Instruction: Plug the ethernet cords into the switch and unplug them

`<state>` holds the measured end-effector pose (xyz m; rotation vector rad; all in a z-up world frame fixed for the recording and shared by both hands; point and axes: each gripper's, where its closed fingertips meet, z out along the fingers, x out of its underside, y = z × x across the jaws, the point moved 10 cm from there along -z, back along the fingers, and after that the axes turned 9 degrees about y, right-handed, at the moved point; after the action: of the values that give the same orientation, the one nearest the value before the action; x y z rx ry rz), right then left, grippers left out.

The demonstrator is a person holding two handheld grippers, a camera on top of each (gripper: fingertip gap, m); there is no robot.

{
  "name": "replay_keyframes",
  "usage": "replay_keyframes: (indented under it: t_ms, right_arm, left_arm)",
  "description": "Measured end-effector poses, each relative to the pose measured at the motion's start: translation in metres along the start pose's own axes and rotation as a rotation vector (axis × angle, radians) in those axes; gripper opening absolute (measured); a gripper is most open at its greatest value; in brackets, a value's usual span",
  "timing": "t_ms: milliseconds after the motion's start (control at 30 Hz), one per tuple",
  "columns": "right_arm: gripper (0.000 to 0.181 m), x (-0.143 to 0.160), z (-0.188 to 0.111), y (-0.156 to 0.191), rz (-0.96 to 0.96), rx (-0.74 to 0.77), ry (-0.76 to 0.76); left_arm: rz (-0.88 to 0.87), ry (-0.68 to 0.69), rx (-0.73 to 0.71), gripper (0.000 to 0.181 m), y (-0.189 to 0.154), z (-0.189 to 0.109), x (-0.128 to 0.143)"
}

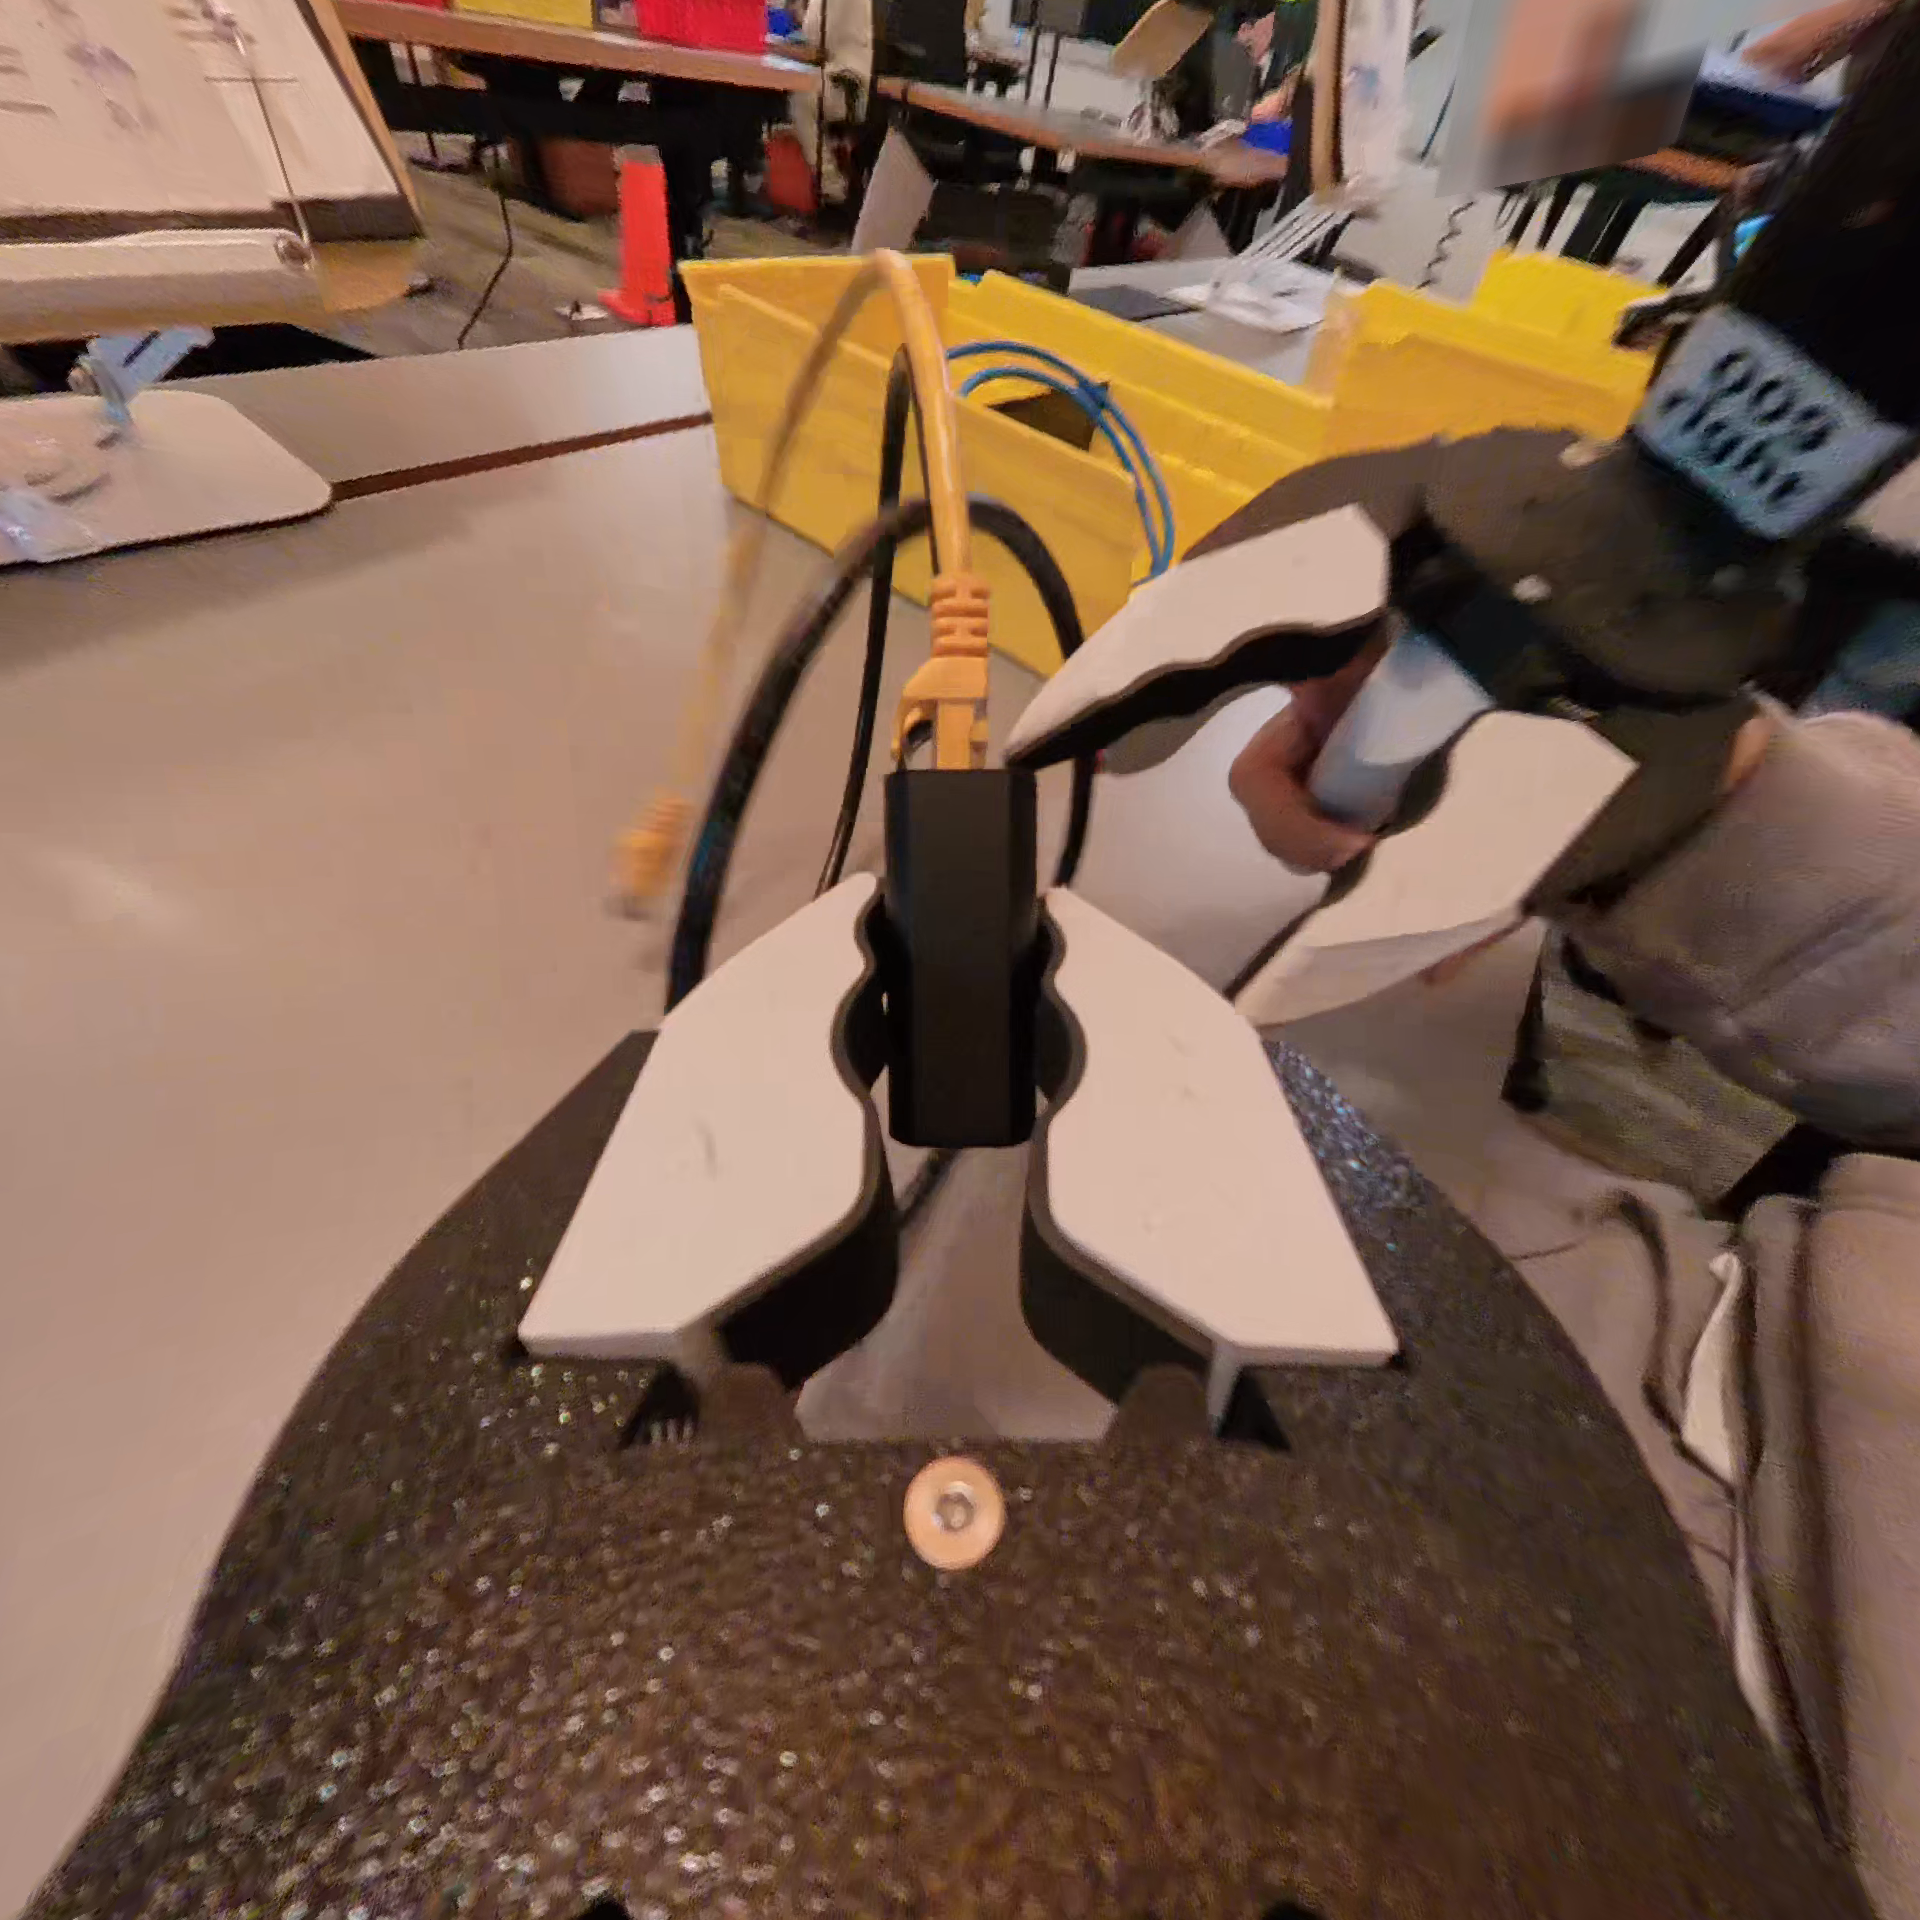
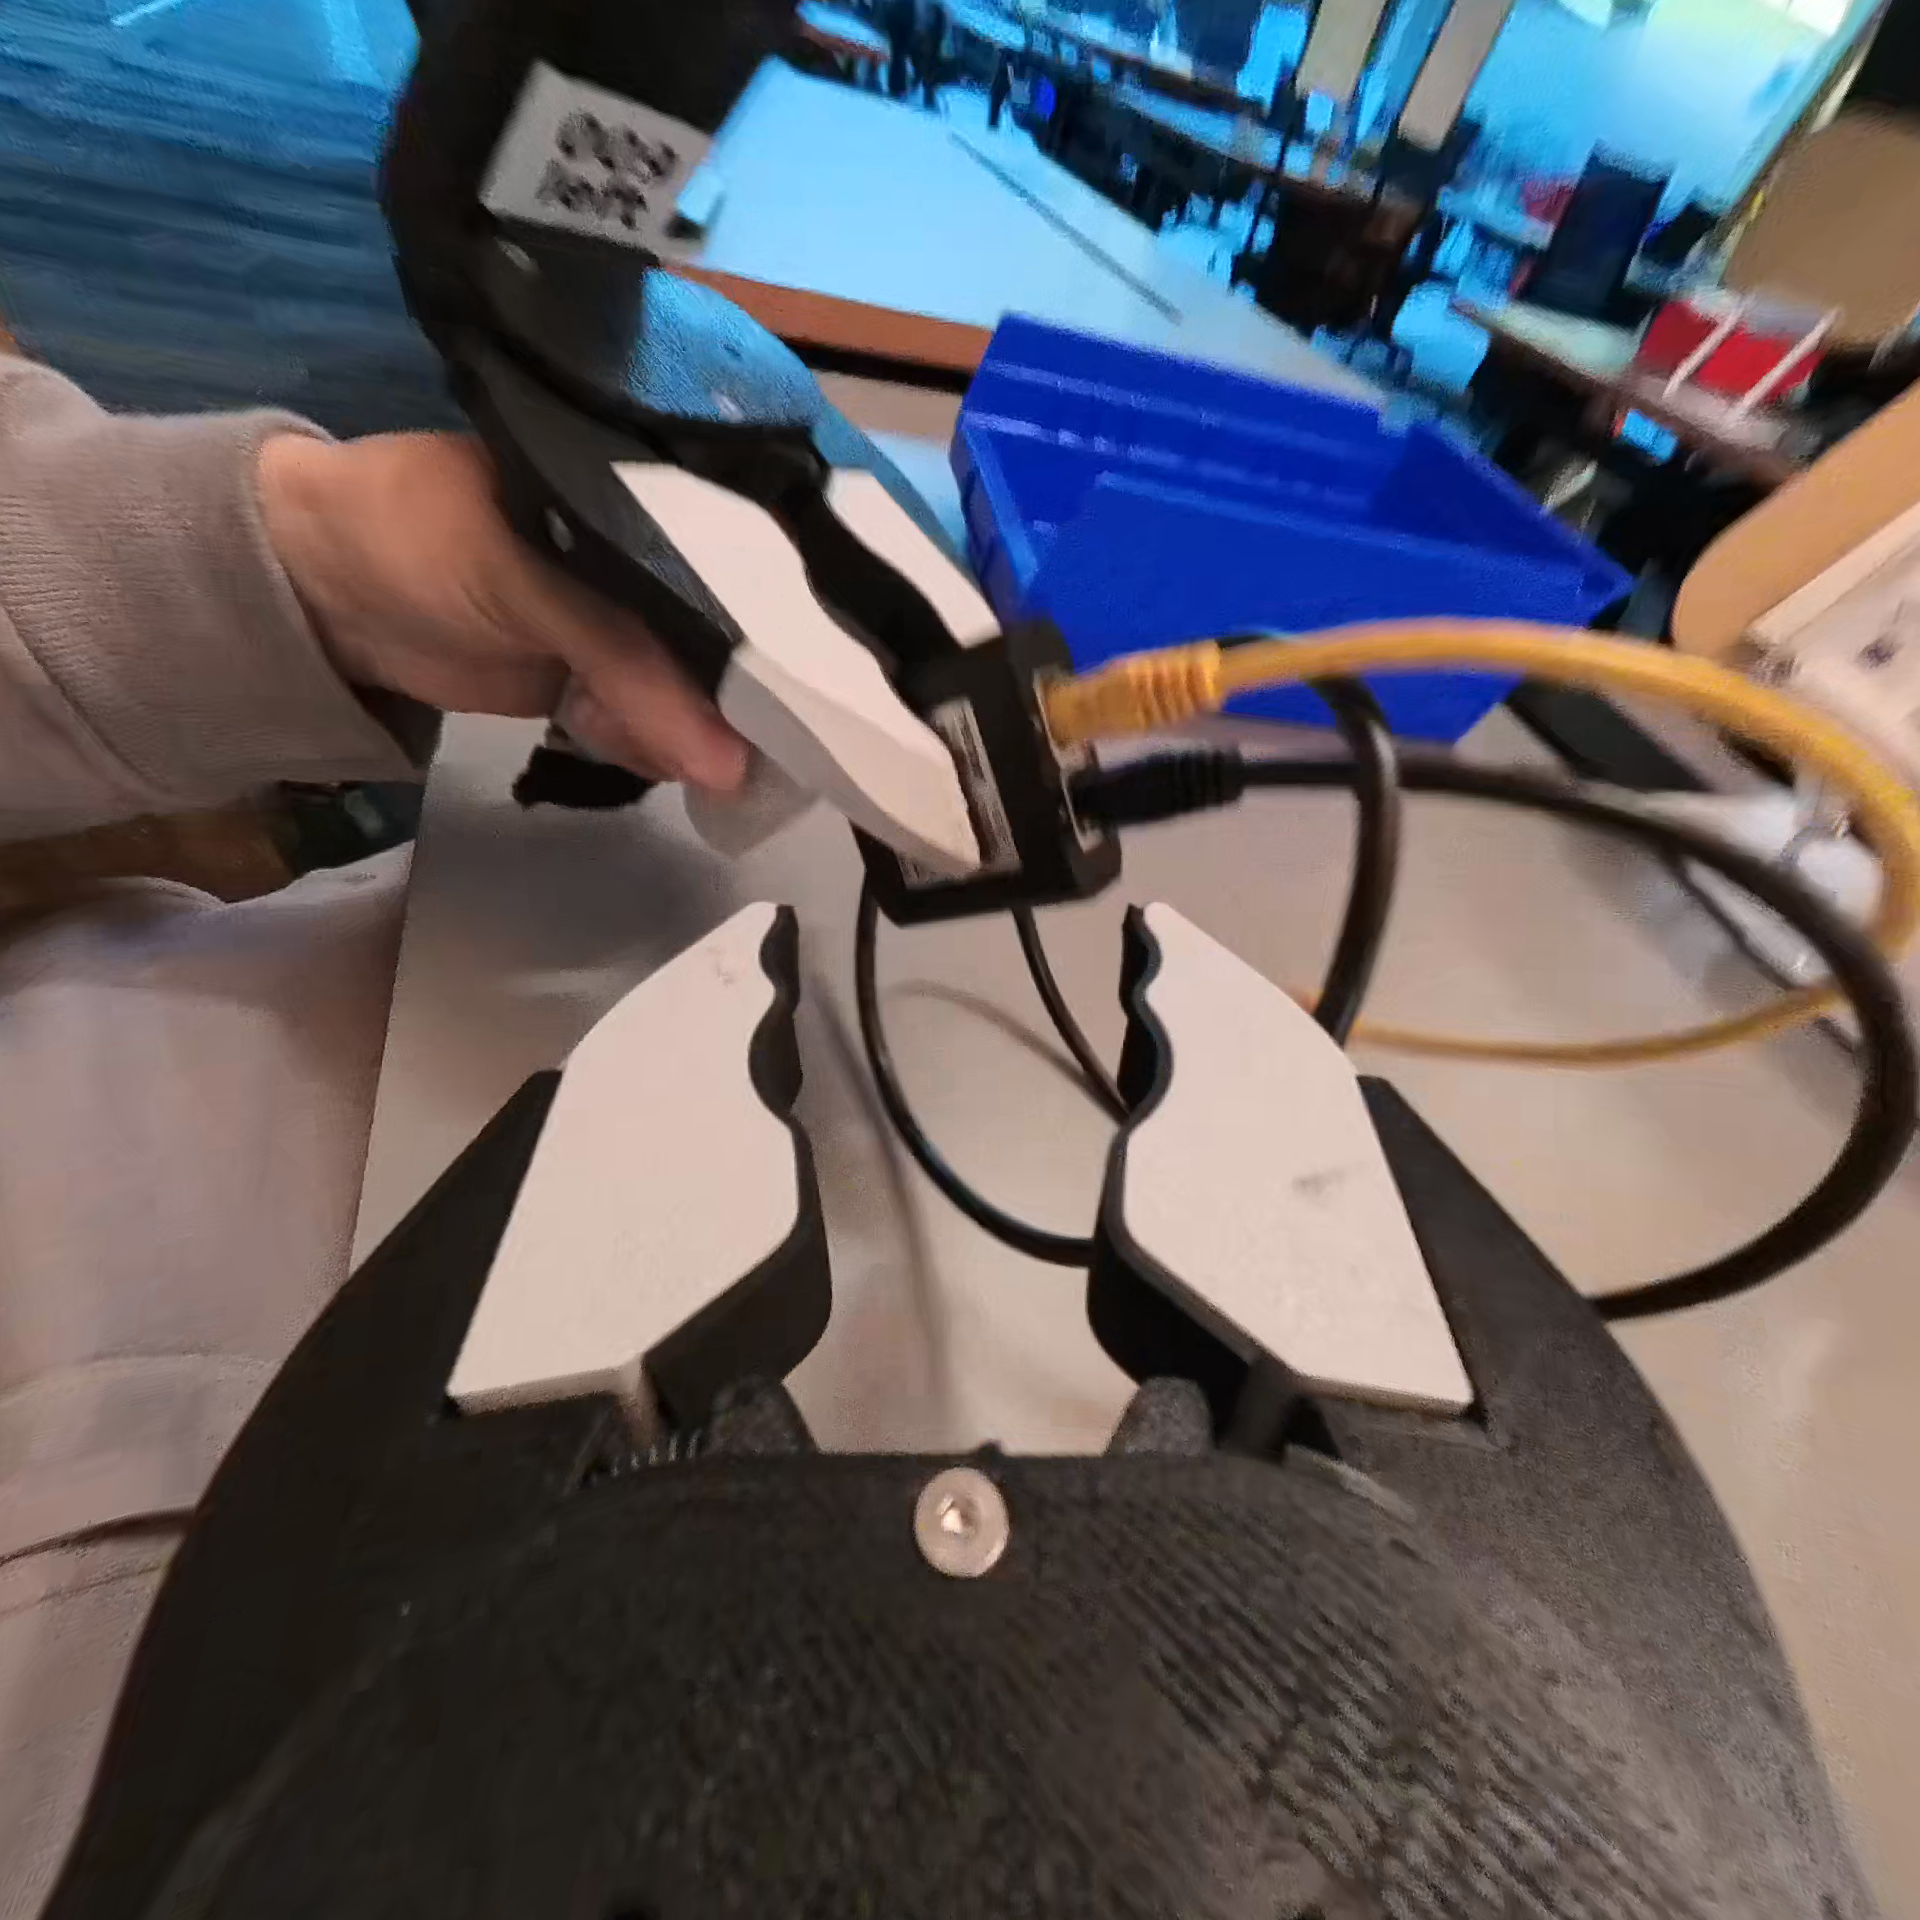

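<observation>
My left gripper [image 1: 961, 899] is shut on a small black switch [image 1: 961, 1018] and holds it above the grey table [image 1: 364, 831]. A yellow ethernet cord's plug [image 1: 948, 686] sits in the switch's far face. Its other, loose plug [image 1: 652, 844] hangs blurred to the left. In the right wrist view the switch [image 2: 1029, 790] holds the yellow plug [image 2: 1132, 686] and a black plug [image 2: 1164, 781] side by side. My right gripper [image 2: 961, 925] is open and empty, its tips just short of the switch. It shows in the left wrist view [image 1: 1039, 743] right beside the yellow plug.
A yellow bin [image 1: 1039, 457] with a blue cable [image 1: 1122, 436] stands behind the switch. A blue bin [image 2: 1247, 540] stands beyond it in the right wrist view. A black cable [image 2: 1766, 1195] loops over the table. A white stand [image 1: 156, 468] is at the far left. Left and right tips are no more than a few centimetres apart.
</observation>
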<state>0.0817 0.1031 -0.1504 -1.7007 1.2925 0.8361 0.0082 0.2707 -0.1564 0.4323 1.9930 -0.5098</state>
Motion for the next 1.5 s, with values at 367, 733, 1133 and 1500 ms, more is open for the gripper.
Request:
replay_keyframes:
  t_ms: [367, 733, 1133, 1500]
  right_arm:
    - [0.047, -0.013, -0.009, 0.001, 0.246, -0.114, -0.040]
    - [0.023, 0.000, 0.001, -0.004, 0.483, -0.408, -0.332]
    - [0.022, 0.011, -0.005, -0.020, 0.959, -0.334, -0.638]
    - [0.022, -0.006, 0.001, 0.006, 0.948, -0.232, -0.522]
  left_arm:
    - [-0.120, -0.147, 0.272, 0.023, 0.002, -0.015, -0.009]
    - [-0.004, -0.067, 0.467, 0.023, -0.005, -0.012, -0.001]
    - [0.394, -0.328, -0.187, 0.073, -0.021, -0.020, -0.015]
    - [0.672, -0.197, -0.558, 0.074, -0.036, 0.004, -0.006]
